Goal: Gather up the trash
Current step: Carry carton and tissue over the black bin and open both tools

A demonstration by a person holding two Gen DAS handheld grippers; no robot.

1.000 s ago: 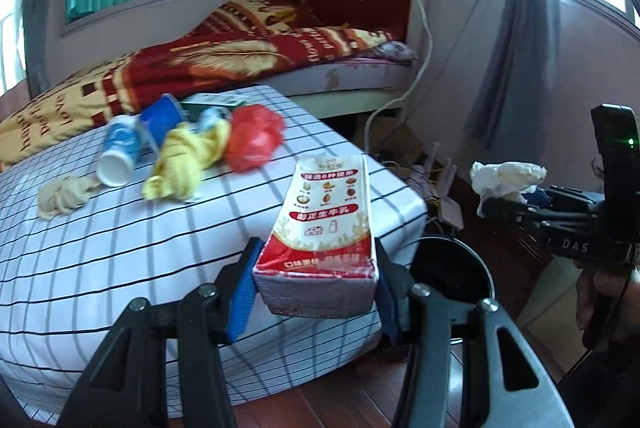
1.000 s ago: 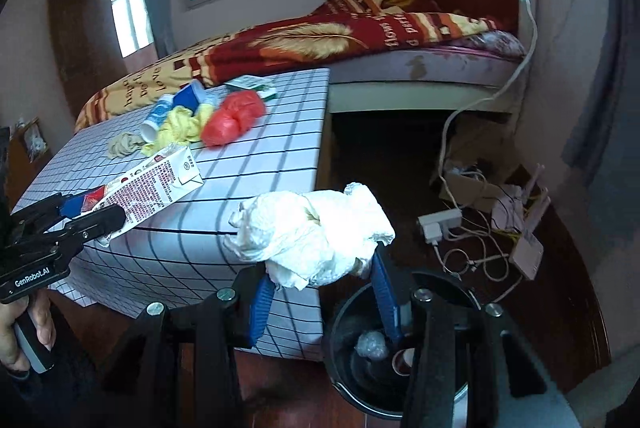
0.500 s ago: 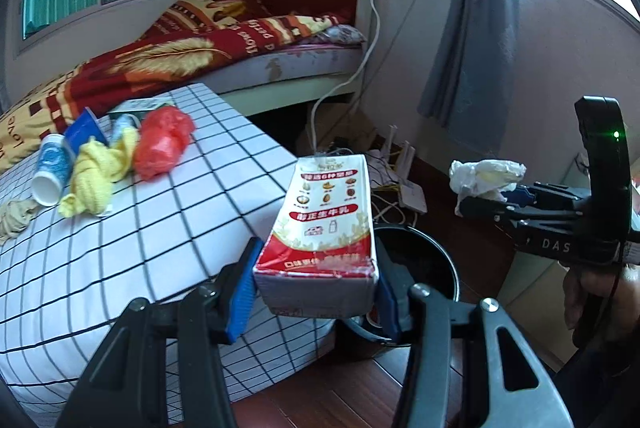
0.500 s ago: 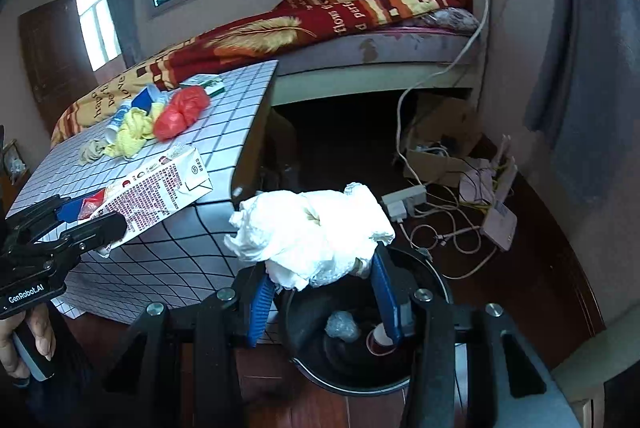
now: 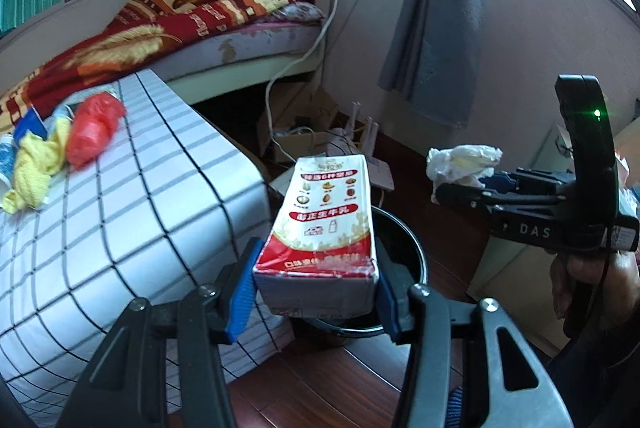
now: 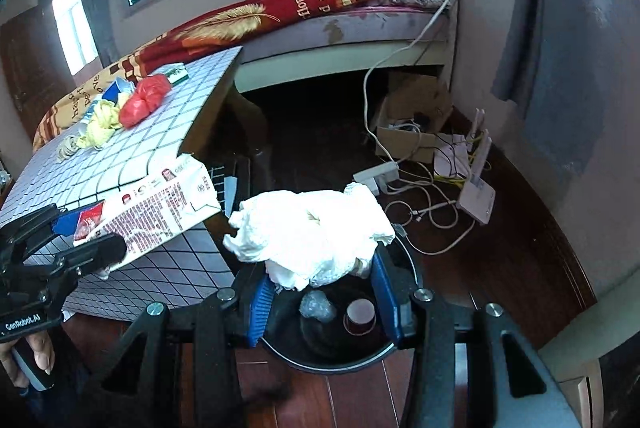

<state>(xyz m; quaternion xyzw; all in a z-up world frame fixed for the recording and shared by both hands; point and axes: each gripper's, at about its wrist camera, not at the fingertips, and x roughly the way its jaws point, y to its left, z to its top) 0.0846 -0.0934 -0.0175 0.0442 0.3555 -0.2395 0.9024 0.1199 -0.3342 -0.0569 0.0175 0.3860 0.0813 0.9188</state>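
Left gripper (image 5: 316, 294): clamped on a red-and-white milk carton (image 5: 325, 228), held over the near rim of the black bin (image 5: 404, 240).
Right gripper (image 6: 324, 300): pinching a wad of white tissue (image 6: 316, 232) above the bin's mouth.
Bin: on the wood floor beside the checked table (image 5: 140, 212) — a paper cup (image 6: 361, 315) and crumpled wrap (image 6: 318, 306) inside.
Table: red bag (image 5: 93, 128), yellow cloth (image 5: 34, 164) still on top.
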